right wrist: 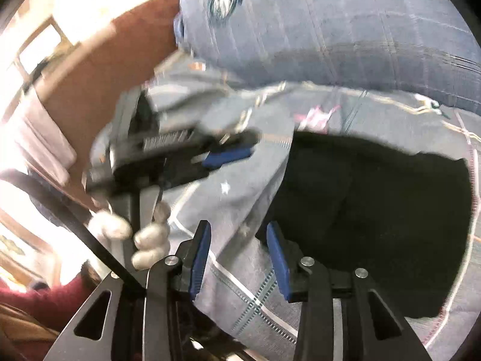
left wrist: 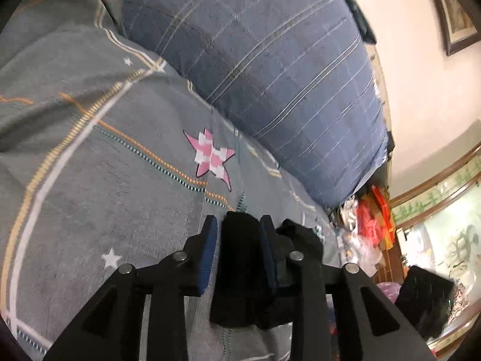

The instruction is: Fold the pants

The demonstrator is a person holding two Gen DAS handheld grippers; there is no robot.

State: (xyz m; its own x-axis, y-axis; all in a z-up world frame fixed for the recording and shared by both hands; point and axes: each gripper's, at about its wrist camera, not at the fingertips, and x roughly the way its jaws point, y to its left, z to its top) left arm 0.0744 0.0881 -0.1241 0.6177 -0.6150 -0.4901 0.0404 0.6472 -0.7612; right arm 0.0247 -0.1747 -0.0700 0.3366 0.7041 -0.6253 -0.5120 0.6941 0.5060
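The black pants (right wrist: 369, 216) lie in a dark heap on the grey star-patterned bedsheet (right wrist: 237, 186), right of centre in the right wrist view. My left gripper (left wrist: 239, 225) is shut on a fold of the black pants (left wrist: 240, 267) and holds it above the sheet (left wrist: 105, 180). My right gripper (right wrist: 237, 231) is open and empty, just left of the pants' near edge. The left gripper also shows in the right wrist view (right wrist: 231, 150), blurred, with a white-gloved hand (right wrist: 141, 234) on its handle.
A large blue plaid pillow (left wrist: 270, 75) lies along the far side of the bed; it also shows in the right wrist view (right wrist: 345, 24). A brown headboard (right wrist: 111, 69) stands at left. Colourful bags (left wrist: 372, 219) and a dark object (left wrist: 427, 297) sit beyond the bed's edge.
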